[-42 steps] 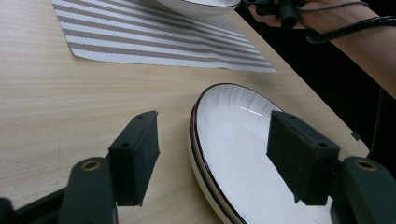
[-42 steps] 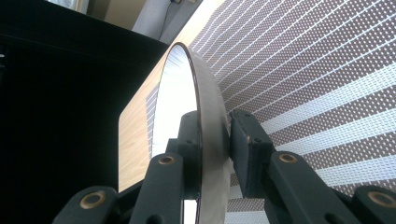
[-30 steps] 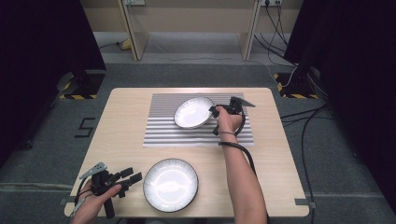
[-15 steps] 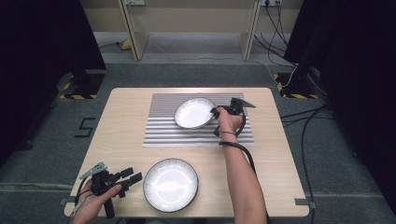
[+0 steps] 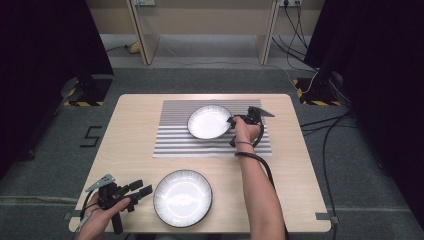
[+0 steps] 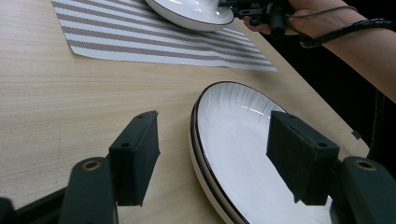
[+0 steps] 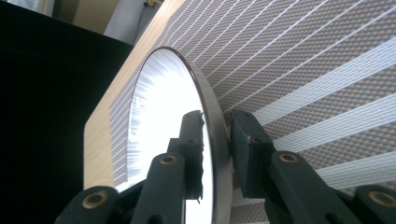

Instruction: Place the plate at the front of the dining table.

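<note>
A white plate with a dark rim (image 5: pixel 207 121) lies on a striped placemat (image 5: pixel 175 142) at the table's middle back. My right gripper (image 5: pixel 232 122) reaches it from the right. In the right gripper view the plate (image 7: pixel 159 116) has its rim between the jaws of the gripper (image 7: pixel 215 116), one pad inside, one under the edge, both touching. These jaws have just been opening slightly. A second plate (image 5: pixel 182 197) sits near the front edge. My left gripper (image 5: pixel 142 189) rests just left of it, open, with the plate's rim (image 6: pixel 243 140) ahead of the open left gripper (image 6: pixel 215 128).
The wooden table (image 5: pixel 135 125) has bare room on its left half and along the right edge. The person's right forearm (image 5: pixel 257 185) crosses the table's right part, with a cable looped at the wrist. Dark floor and cables surround the table.
</note>
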Tool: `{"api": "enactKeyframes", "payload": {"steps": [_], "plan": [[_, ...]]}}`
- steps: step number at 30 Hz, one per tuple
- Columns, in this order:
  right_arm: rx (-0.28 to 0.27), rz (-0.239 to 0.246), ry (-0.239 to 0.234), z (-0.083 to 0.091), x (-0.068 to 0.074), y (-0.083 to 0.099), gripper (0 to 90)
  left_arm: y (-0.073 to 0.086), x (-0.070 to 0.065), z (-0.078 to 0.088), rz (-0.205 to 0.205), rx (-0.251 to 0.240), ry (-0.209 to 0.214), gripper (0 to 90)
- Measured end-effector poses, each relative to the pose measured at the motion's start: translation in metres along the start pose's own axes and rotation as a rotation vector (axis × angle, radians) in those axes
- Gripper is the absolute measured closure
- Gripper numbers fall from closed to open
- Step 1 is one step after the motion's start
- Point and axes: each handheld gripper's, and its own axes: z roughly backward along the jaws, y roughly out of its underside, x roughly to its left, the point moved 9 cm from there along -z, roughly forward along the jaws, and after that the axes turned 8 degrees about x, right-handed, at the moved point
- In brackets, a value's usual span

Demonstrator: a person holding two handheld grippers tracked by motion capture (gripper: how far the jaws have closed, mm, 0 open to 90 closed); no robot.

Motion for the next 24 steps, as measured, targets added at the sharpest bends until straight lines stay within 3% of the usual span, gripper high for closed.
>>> {"api": "enactKeyframes", "payload": {"steps": [3,8,19,24], "plan": [[-0.022,-0.003,0.024,0.004,-0.008,-0.003,72.0,0.000,-0.001,-0.001,-0.003,0.000,0.002,33.7],[-0.027,-0.008,-0.015,0.011,-0.008,-0.004,68.8,0.000,-0.002,-0.003,-0.006,0.005,0.004,33.7],[-0.066,0.056,0.037,0.030,-0.010,-0.005,59.1,0.000,-0.002,-0.002,-0.011,0.004,0.000,33.7],[-0.069,0.061,0.040,0.039,-0.014,-0.003,56.6,0.000,-0.003,-0.002,-0.012,0.002,-0.001,33.7]]}}
